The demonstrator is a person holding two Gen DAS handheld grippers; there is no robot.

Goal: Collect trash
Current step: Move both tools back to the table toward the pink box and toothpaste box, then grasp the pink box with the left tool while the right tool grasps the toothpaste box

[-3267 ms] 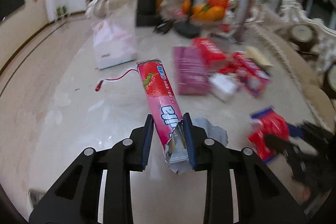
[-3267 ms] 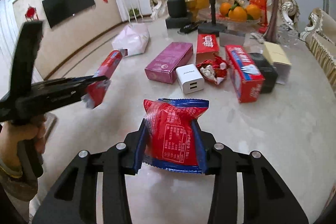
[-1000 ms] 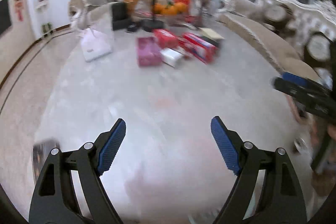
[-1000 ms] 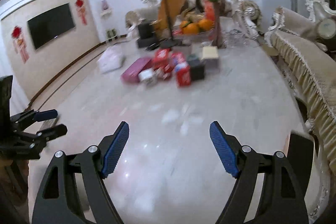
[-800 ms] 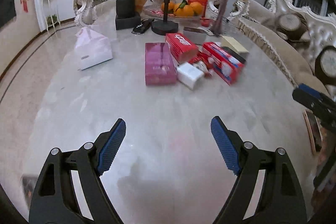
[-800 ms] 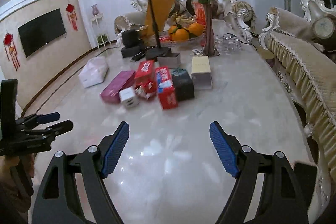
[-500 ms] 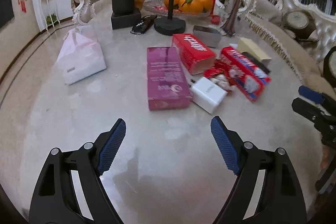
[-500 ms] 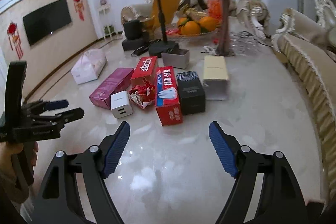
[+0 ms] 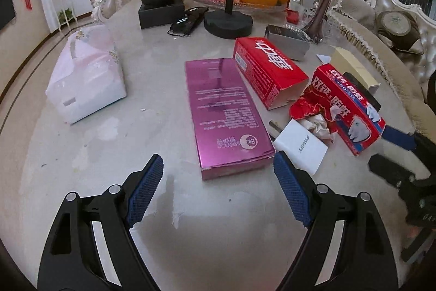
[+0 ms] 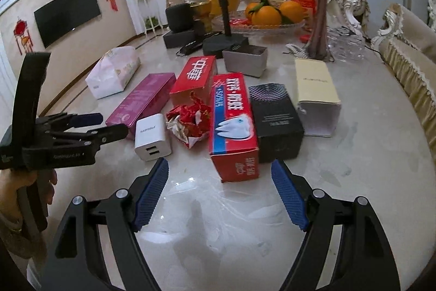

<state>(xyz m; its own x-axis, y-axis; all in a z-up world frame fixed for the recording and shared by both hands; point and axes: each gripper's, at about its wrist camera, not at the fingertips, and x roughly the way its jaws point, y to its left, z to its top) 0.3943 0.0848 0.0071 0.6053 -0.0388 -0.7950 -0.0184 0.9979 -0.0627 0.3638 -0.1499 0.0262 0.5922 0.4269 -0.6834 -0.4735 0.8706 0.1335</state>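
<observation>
A crumpled red wrapper (image 10: pixel 190 122) lies on the marble table among boxes; it also shows in the left wrist view (image 9: pixel 313 113). My left gripper (image 9: pixel 218 190) is open and empty, just short of a pink box (image 9: pixel 223 111). It also shows in the right wrist view (image 10: pixel 90 124). My right gripper (image 10: pixel 219 195) is open and empty, just short of a red toothpaste box (image 10: pixel 234 124). It shows at the right edge of the left wrist view (image 9: pixel 395 152).
A white charger block (image 10: pixel 151 135), a red carton (image 10: pixel 194 78), a black box (image 10: pixel 275 116), a cream box (image 10: pixel 316 92) and a grey tin (image 10: pixel 245 59) lie close together. A tissue pack (image 9: pixel 87 78), a stand base (image 9: pixel 227 23), a fruit bowl (image 10: pixel 261 23) and a vase (image 10: pixel 318 40) stand behind.
Earlier each gripper was shut on a wrapper; both are now open and empty. Over the last second both have moved forward toward the group of boxes.
</observation>
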